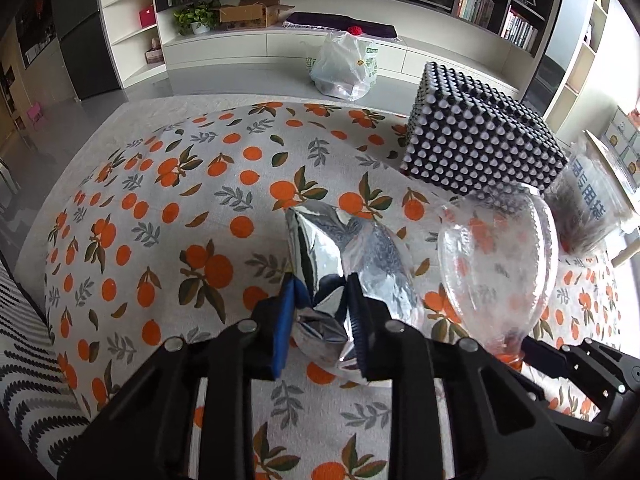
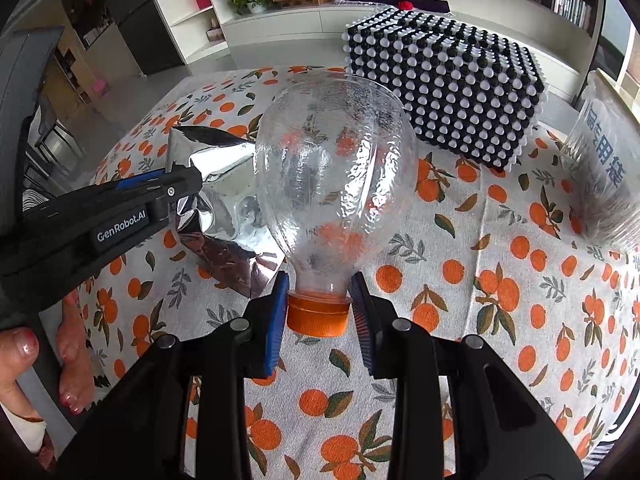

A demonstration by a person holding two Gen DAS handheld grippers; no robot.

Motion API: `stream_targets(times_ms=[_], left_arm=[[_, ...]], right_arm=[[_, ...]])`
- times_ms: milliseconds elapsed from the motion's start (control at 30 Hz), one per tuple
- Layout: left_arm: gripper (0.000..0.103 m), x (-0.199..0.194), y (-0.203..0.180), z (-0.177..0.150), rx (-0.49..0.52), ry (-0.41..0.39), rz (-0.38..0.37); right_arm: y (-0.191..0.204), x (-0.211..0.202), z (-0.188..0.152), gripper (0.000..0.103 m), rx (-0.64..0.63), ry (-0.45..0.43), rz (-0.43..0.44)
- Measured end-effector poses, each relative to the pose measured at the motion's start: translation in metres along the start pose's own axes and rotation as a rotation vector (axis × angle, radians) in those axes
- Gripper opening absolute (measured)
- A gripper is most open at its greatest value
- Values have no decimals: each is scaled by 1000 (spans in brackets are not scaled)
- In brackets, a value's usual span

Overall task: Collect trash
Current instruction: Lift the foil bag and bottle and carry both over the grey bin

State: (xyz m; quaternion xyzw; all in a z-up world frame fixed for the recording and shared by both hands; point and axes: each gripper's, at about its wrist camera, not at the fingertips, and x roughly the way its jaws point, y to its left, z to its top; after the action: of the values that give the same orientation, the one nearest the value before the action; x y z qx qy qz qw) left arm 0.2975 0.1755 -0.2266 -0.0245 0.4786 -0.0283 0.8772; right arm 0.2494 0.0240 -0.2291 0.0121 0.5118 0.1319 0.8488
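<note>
While the left gripper (image 1: 320,312) is clamped on the crumpled near end of a silver foil bag (image 1: 340,256), the right gripper (image 2: 318,308) is closed on the orange cap (image 2: 317,316) of a clear plastic bottle (image 2: 334,176). The foil is pinched between the blue pads, and the rest of the bag is spread forward over the tablecloth (image 1: 160,200); whether it is lifted clear of the cloth cannot be told. The bottle is held by its neck end, with its wide, dimpled body pointing away from the right gripper and its base tilted toward the far side of the table. In the right wrist view the bag is seen just left of the bottle, with the left gripper reaching in from the left edge; fingers (image 2: 72,364) of a hand are seen at the lower left, under that tool. In the left wrist view the bottle is seen to the right of the bag, close beside it.

Farther back on the orange-printed cloth, a box (image 1: 480,148) covered in black and white beads is set at the right. A clear package (image 2: 604,168) with blue lettering is placed beside it at the right edge. Beyond the table, a white plastic sack (image 1: 344,68) is seen on the floor in front of a low white cabinet (image 1: 240,46), on which a cardboard carton (image 1: 252,12) and a potted plant (image 1: 196,18) are set.
</note>
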Motion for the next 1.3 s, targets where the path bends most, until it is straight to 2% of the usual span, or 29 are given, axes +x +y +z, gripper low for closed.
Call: stream_targets(times_ms=[267,600,933,1300], left_arm=[[26,-40,-52,-18,115,-26,-2],[26,-98,-138,-39,252,-90,-19],[26,-151,-258,-59,361,-145,-110],[26,-180,-404,-91,494,-161,-240]], right_arm=[[-29,-52,-14,30,29,-49,-13],[-97,-129,-41,30,102,-127,-80],[-191,-221,-86,30,187,-211,-190],[-312,-312,-149,30,296,-269,-323]])
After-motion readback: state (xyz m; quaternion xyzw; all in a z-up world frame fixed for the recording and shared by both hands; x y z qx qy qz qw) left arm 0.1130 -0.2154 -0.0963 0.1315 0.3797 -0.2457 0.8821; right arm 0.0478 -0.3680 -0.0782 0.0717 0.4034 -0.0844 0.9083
